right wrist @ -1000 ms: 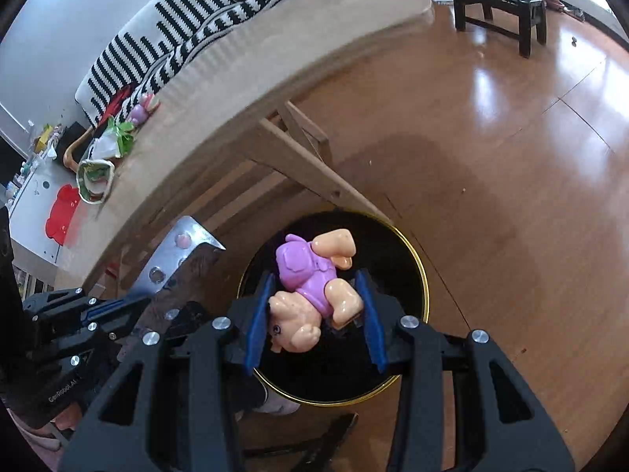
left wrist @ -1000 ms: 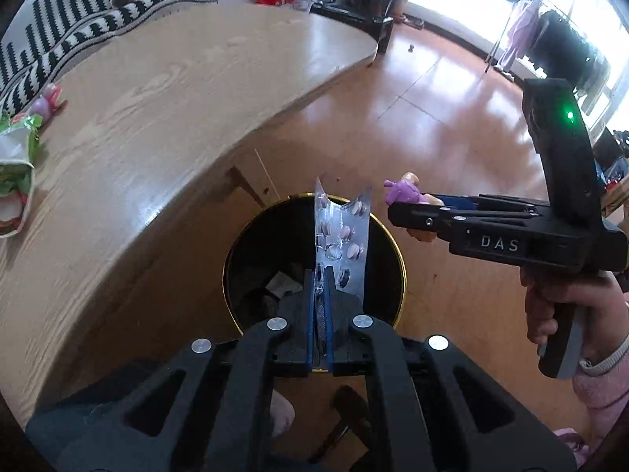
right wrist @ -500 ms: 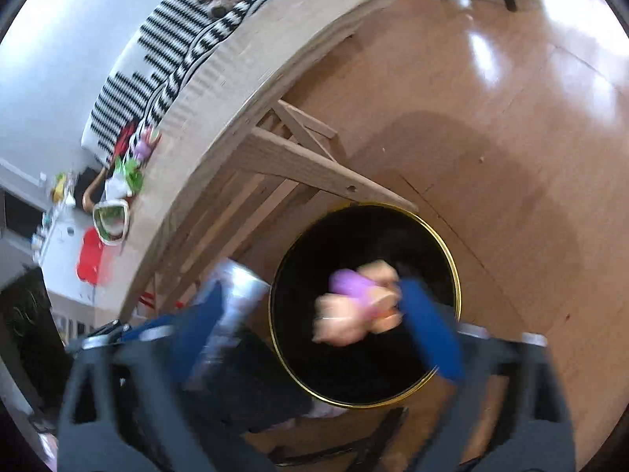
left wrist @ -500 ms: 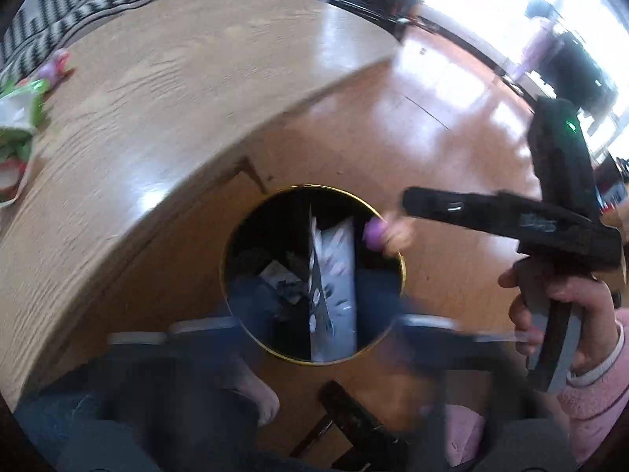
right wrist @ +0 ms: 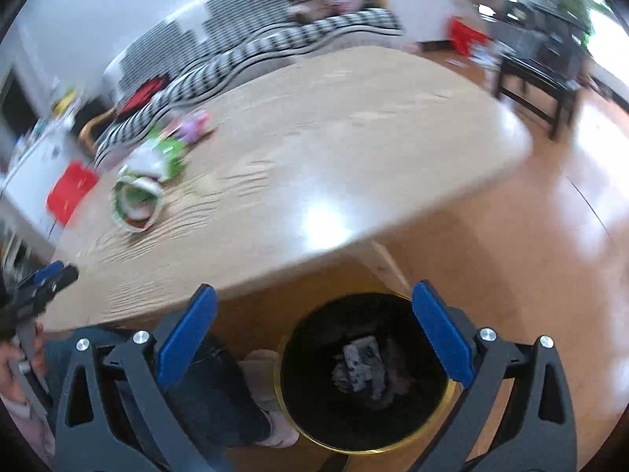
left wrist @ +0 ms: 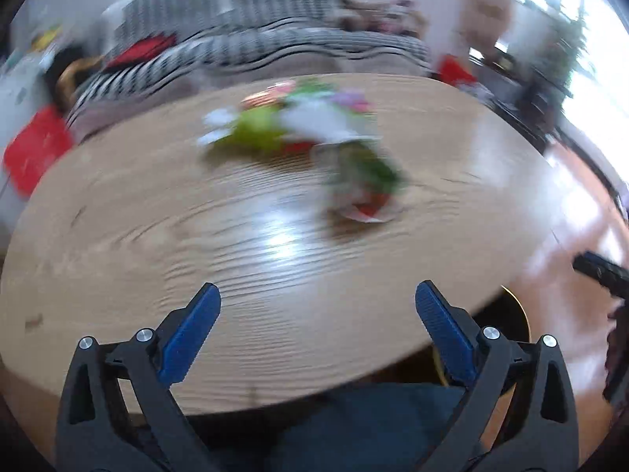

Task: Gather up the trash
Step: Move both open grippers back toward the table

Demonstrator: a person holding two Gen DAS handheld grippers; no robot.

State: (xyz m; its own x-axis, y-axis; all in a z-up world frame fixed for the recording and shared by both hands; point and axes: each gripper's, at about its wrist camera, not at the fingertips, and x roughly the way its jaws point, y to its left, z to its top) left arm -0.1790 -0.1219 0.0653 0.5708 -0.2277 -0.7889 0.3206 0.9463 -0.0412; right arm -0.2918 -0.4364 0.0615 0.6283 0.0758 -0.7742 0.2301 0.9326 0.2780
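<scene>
Both drops look done, and with my left tongs (left wrist: 317, 306) and right tongs (right wrist: 313, 310) just sprung wide and empty, I next go for the wrappers (left wrist: 314, 129) near the table's (left wrist: 275, 275) far edge, bin (right wrist: 363, 373) below the near edge.

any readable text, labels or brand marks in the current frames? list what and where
None readable.
Green and white wrappers on the wooden table: any print is blurred out.
Scraps in the black bin: too dark and small to read.
Both grippers: no marking visible.
</scene>
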